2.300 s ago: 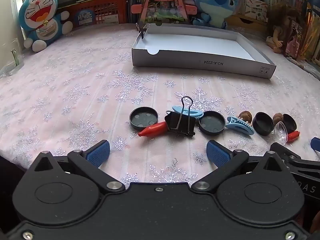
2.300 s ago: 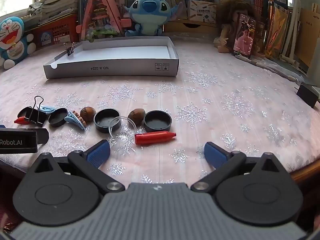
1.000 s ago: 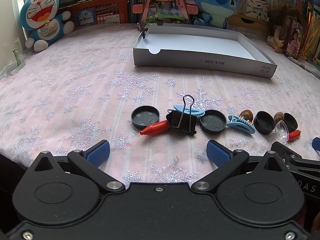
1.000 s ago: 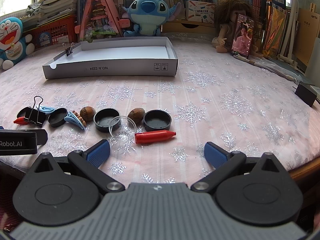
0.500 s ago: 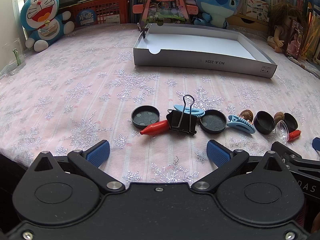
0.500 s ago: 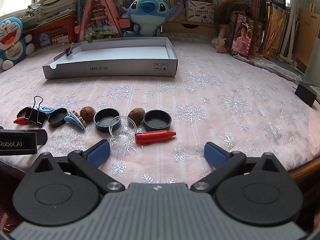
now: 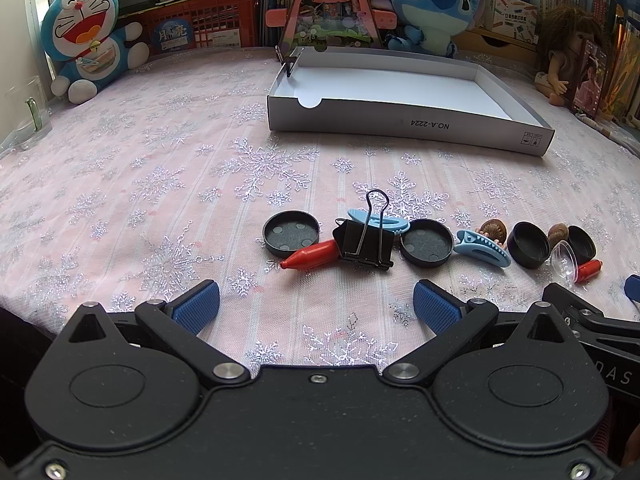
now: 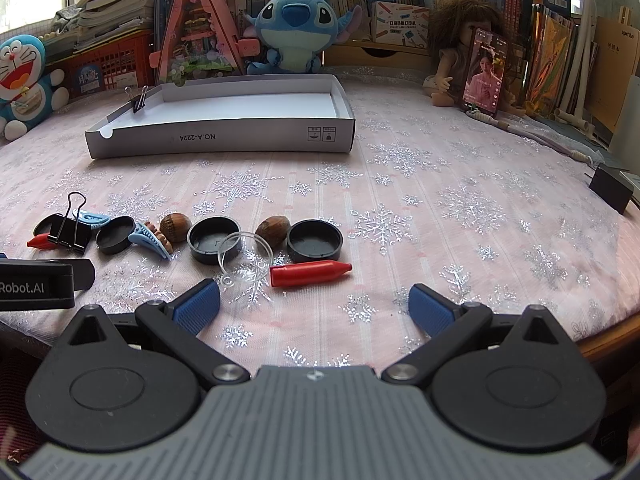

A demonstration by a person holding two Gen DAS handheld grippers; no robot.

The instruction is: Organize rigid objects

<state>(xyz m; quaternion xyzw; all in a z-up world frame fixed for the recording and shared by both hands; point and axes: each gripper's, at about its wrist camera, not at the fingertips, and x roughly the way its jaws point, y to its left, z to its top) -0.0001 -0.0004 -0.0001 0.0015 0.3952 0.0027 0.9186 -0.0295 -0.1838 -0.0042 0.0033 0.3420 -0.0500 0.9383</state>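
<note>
Both grippers are hovering low over a pink snowflake tablecloth (image 7: 160, 168), holding nothing. The left gripper (image 7: 316, 306) is spreading its blue fingers wide, with a black binder clip (image 7: 366, 242) at its twelve o'clock. The right gripper (image 8: 314, 304) is equally wide open, a red crayon (image 8: 310, 273) lying just ahead. A white cardboard tray (image 8: 224, 142) is sitting farther back at twelve o'clock.

Right claw (image 8: 314, 306) spread wide, red crayon (image 8: 310, 274) just ahead
</note>
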